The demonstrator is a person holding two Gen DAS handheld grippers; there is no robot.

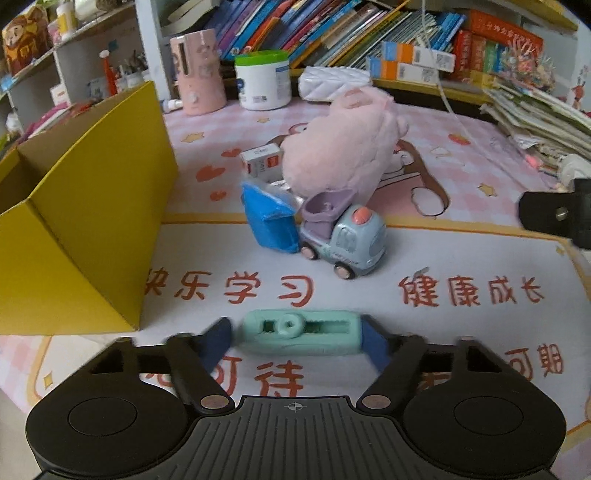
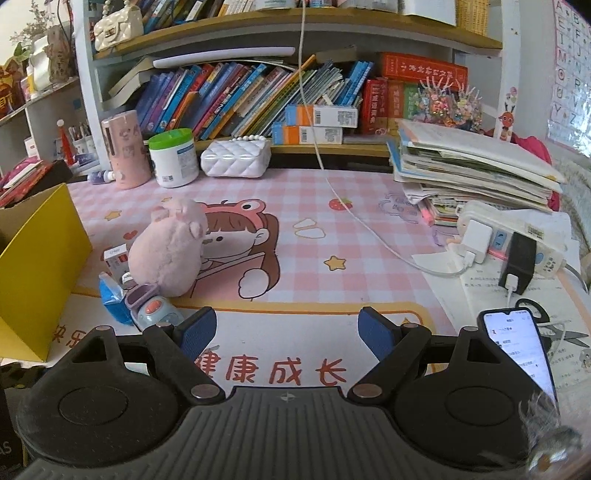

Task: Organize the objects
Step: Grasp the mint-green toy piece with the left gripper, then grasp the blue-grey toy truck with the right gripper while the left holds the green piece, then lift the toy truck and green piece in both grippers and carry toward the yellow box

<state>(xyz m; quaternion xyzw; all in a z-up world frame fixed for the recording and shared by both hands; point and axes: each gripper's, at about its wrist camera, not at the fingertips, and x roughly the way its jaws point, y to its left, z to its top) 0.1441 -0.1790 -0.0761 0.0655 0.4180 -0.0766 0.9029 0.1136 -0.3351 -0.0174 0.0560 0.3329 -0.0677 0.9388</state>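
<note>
My left gripper [image 1: 295,338] spans wide around the mint tape dispenser [image 1: 301,332], right pad touching; my right gripper [image 2: 286,330] gapes, holding nothing. The yellow box [image 1: 85,221] stands left, its inside unseen.

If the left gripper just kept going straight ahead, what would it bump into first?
The left gripper already straddles a mint green tool, so it meets that first; beyond it, probably the toy truck.

A pink checked cartoon desk mat [image 2: 369,236] covers the worktop — along its back edge runs a bookshelf [image 2: 295,22] crammed with leaning books [image 2: 229,99], evenly lit.
</note>
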